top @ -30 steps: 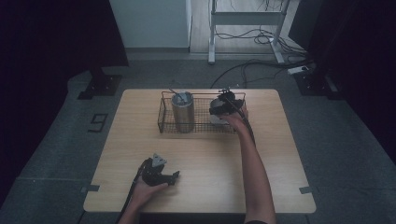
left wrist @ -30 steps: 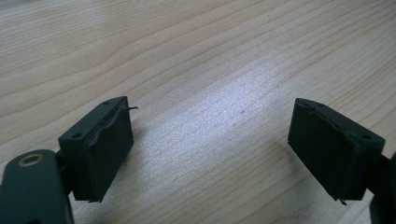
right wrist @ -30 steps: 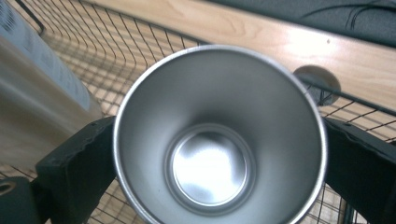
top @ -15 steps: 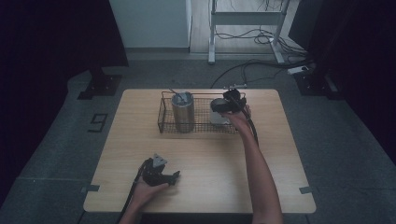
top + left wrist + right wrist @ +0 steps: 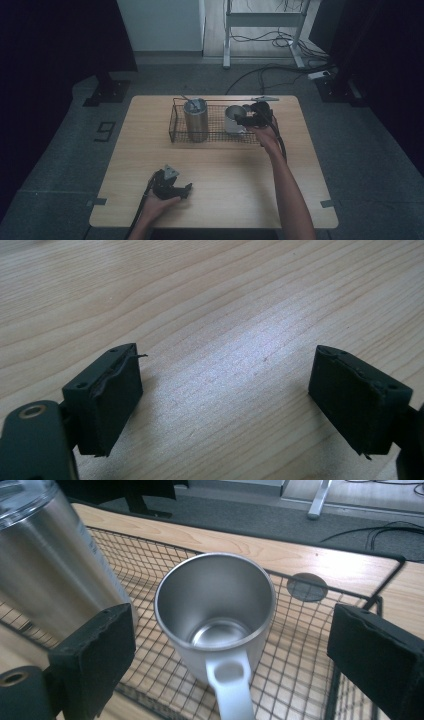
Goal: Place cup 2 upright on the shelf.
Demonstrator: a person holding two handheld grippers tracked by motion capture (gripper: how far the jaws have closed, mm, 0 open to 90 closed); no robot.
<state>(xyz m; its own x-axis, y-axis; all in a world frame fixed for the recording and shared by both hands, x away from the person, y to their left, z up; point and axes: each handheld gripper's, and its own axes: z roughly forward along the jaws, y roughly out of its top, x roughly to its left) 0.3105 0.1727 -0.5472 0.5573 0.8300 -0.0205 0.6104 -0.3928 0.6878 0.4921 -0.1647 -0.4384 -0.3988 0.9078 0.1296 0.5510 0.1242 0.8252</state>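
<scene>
Steel cup (image 5: 215,610) between open right claw (image 5: 245,650), seemingly untouched.

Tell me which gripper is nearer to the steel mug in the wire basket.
Right. The right gripper hangs just beside the steel mug in the wire basket, jaws open toward its handle. The left gripper rests far off, near the table's front edge.

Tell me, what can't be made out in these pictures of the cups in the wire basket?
- Tall tumbler, right gripper view: its top and base are cut off by the picture's edges.
- Mug, same view: the end of its handle runs off the bottom edge.
- Wire basket, same view: its left end is hidden behind the tumbler.
- High view: whatever sticks out of the tumbler is too small to name.
</scene>
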